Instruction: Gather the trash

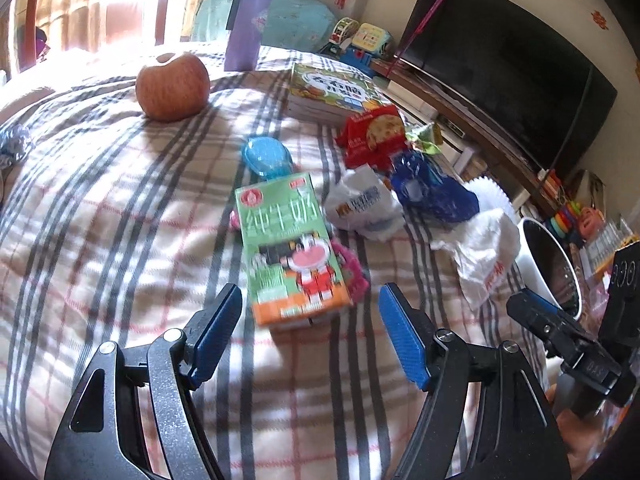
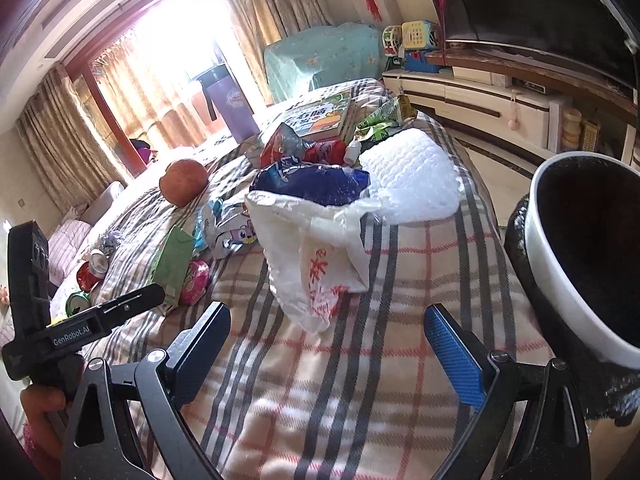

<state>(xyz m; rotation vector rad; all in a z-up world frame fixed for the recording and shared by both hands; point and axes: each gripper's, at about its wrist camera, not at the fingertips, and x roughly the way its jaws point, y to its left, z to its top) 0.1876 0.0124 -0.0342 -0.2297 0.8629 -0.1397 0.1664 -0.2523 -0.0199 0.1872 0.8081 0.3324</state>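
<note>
Left gripper (image 1: 310,334) hovers over the plaid blanket (image 1: 100,240), jaws wide apart, nothing held. The green-and-orange cardboard milk carton (image 1: 290,250) lies flat just ahead, its near end about lined up between the pads. Likely next pick: come down straddling the carton's narrow width, close on the side walls, not too hard since it looks empty and crushable.

A pink round wrapper (image 1: 352,272) sits touching the carton's right side and could get pinched too. A blue plastic lid (image 1: 267,157) lies just beyond its far end.

Right gripper (image 2: 332,344) is also spread open, empty, with the crumpled white plastic bag with red print (image 2: 320,264) just ahead. The white-rimmed bin with black liner (image 2: 580,264) stands at the bed's right edge, near the right gripper.

Other trash is piled well beyond: blue foil bag (image 1: 432,188), red snack packet (image 1: 372,136), white bubble wrap (image 2: 412,172). The red-yellow apple (image 1: 173,86), purple tumbler (image 1: 245,24) and picture book (image 1: 332,88) look like non-trash, so leave them.
</note>
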